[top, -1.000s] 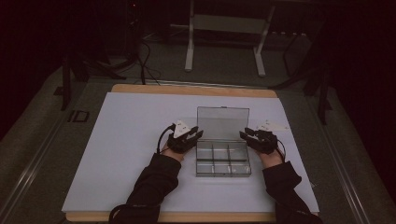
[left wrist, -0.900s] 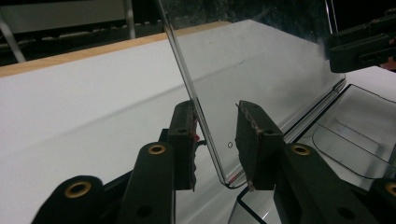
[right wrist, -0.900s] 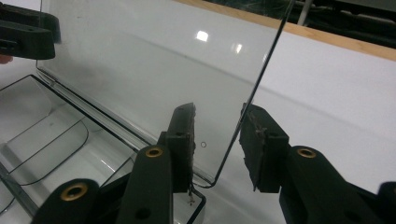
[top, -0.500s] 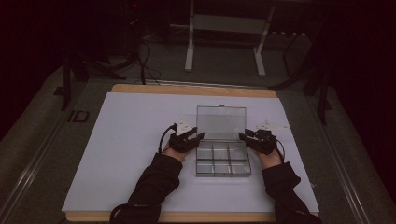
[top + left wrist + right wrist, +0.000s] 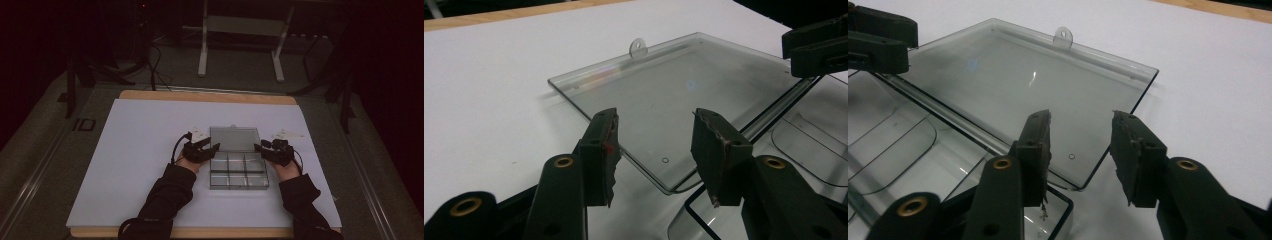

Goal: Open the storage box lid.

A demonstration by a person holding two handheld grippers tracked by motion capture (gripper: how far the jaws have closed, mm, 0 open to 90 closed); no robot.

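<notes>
On a white-covered table (image 5: 140, 165) with a bare wooden edge at the far side, a clear plastic compartment box (image 5: 238, 171) lies open just in front of the person, between two sleeved forearms. Its lid (image 5: 234, 139) is folded right back and lies flat on the white surface beyond the tray, with a small rounded hanging tab (image 5: 638, 47) sticking out from its far edge.

The left gripper (image 5: 201, 149) sits at the box's left side and the right gripper (image 5: 271, 150) at its right, each near the hinge line where lid meets tray. Both have their jaws spread apart and hold nothing. Each gripper's own camera shows its jaws straddling a near corner of the lid, with the lid edge in the gap but not visibly pinched. This mirrored placement suggests, as a judgement, that the hands are set to take the lid at both corners together, or have just let it lie.

The box is thin, glossy, transparent plastic with rounded corners and faint reflections; the tray (image 5: 239, 179) is divided into six cells, which look empty. The jaw pads (image 5: 605, 150) are black with a rough, toothed face; brass-coloured rivets mark the pivots
</notes>
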